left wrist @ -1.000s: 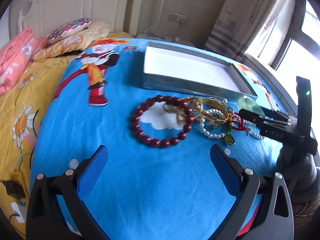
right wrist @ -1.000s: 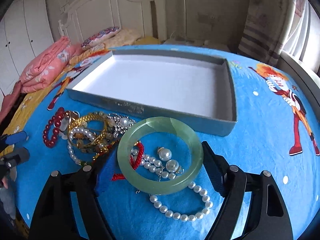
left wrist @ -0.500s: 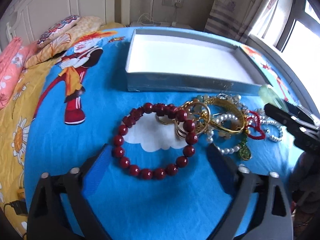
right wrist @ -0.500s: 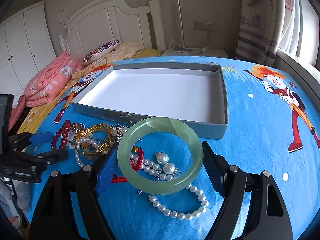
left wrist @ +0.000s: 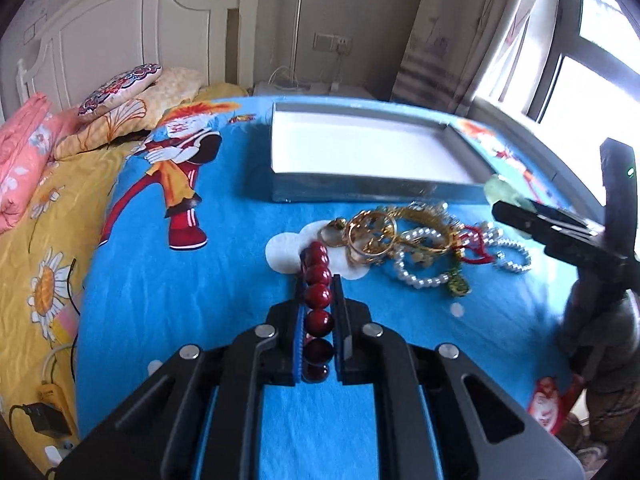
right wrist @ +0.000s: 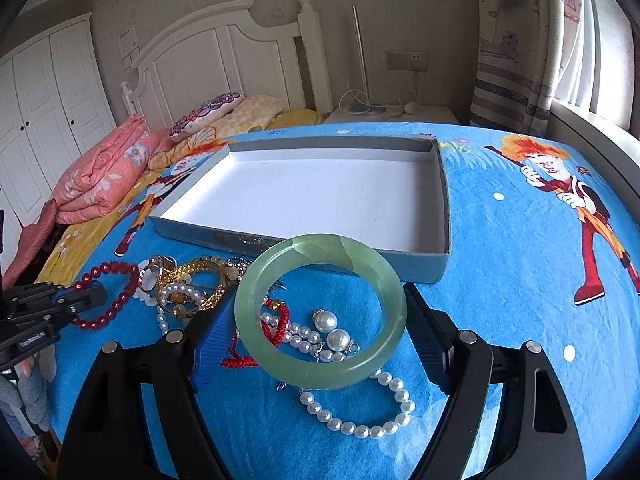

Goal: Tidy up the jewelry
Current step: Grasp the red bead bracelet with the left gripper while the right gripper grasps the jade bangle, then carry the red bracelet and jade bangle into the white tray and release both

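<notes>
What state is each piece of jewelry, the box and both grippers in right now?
Left gripper: jaws just closed, shut on the red bead bracelet.
Right gripper: shut on the green jade bangle, held flat between its pads.
Gray box: open, nothing inside.
Pearl bracelet: lying on the blue bedspread, partly under the bangle.
Gold bangles: tangled in the pile.

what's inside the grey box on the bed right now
Nothing: the grey box shows only its bare white floor. The strip just behind its near wall is hidden, partly by the green bangle held in the right gripper.
</notes>
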### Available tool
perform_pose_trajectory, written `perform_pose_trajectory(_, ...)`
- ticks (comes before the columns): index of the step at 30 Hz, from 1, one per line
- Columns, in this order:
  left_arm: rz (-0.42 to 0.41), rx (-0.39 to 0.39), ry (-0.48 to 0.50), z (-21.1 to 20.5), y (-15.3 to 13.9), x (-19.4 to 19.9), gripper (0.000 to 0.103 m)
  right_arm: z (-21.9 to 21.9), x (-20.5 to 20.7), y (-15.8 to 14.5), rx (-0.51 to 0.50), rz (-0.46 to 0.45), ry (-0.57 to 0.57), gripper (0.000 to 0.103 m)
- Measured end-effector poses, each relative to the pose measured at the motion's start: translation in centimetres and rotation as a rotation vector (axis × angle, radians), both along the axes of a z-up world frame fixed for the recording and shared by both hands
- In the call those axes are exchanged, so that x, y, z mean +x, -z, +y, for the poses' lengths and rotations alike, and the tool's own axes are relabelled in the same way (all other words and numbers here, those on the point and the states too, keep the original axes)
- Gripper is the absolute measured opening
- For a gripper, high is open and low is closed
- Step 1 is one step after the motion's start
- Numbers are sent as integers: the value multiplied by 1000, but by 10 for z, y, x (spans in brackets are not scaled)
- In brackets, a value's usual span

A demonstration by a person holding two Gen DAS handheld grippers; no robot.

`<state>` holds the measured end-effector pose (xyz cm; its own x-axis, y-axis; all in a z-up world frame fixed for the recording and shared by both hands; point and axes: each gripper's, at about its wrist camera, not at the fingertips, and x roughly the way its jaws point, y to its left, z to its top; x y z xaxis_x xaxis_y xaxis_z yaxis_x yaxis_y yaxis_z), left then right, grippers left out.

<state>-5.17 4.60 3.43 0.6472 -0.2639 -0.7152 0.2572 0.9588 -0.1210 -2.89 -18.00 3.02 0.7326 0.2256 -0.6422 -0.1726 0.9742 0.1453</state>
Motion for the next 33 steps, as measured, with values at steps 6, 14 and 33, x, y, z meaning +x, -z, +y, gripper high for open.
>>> perform_pose_trajectory(6,2,-75,7,8,-19,0,11,-5,-6,-5,31,-34,7,77)
perform_pose_trajectory(14,-22,-56,44,-7,-52,21,11,-13,-1,-13,66,-23,0,77)
perform_pose_trajectory(33,30,-76,78,-74,-51,172,11,-17,108,-7,-40,113,22,77)
